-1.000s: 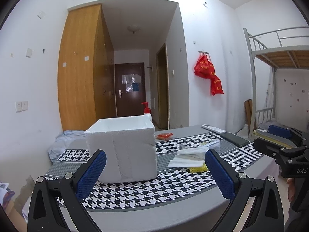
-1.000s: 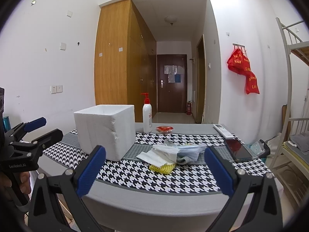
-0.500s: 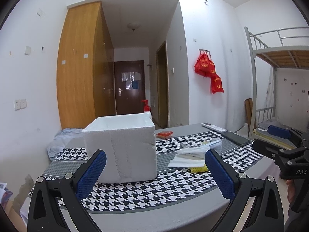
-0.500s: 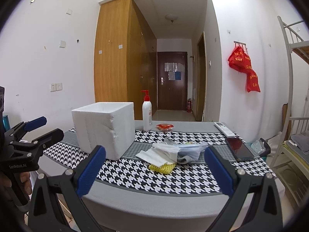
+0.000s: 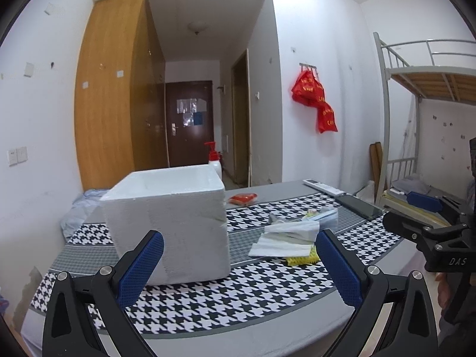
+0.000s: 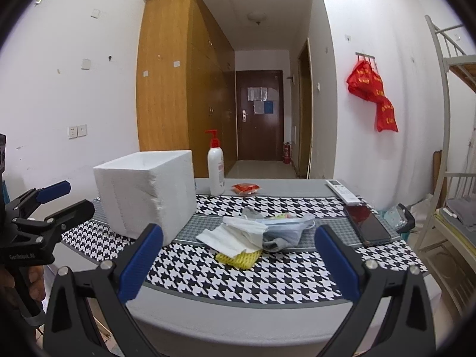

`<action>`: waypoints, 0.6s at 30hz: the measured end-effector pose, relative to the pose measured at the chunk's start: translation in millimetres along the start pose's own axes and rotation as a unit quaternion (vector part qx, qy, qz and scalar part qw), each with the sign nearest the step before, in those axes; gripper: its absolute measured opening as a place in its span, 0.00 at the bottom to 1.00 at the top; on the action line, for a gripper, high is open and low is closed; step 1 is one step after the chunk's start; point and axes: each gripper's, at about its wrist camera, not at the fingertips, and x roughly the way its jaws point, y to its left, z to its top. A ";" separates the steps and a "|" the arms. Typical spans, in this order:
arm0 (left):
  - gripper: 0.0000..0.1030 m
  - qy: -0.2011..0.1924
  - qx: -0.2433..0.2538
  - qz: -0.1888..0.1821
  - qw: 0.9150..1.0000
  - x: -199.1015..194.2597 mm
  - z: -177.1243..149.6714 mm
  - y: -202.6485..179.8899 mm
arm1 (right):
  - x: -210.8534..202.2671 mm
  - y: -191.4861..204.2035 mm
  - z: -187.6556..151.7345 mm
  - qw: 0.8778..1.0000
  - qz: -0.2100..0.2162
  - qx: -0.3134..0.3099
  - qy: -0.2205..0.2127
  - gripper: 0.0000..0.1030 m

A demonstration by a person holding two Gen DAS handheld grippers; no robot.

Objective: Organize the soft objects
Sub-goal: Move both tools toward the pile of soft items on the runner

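A heap of soft items (image 6: 255, 233), white tissues, a grey cloth and a yellow mesh sponge (image 6: 236, 258), lies on a houndstooth table runner (image 6: 267, 276), just right of a white foam box (image 6: 145, 196). The left gripper (image 5: 238, 270) and right gripper (image 6: 238, 267) both hover short of the table, jaws spread wide, holding nothing. A pump bottle (image 6: 216, 169), remote (image 6: 342, 191) and phone (image 6: 367, 223) sit nearby.

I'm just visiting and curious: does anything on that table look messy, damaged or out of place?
Yes. A loose heap of soft things, white cloths and a grey piece over a yellow sponge, lies jumbled mid-table, not yet sorted. The white foam box beside it has a ragged, chipped front corner edge.
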 end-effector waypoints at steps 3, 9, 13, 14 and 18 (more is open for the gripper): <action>0.99 0.009 0.002 -0.008 1.000 10.5 2.2 -0.8 | 8.4 -4.4 0.9 1.000 -0.004 0.001 0.008 1.00; 0.99 0.026 0.008 -0.025 0.999 29.6 5.2 -7.7 | 24.5 -13.7 4.8 1.000 -0.008 0.003 0.021 1.00; 0.99 0.038 0.012 -0.036 0.999 42.1 7.2 -12.5 | 36.8 -20.5 6.5 0.999 -0.014 0.007 0.032 1.00; 0.99 0.040 0.012 -0.038 0.998 44.8 7.7 -13.6 | 39.0 -21.4 6.7 0.999 -0.016 0.007 0.034 1.00; 0.99 0.050 0.012 -0.045 0.998 55.8 10.0 -18.0 | 46.9 -26.9 8.9 0.999 -0.020 0.006 0.041 1.00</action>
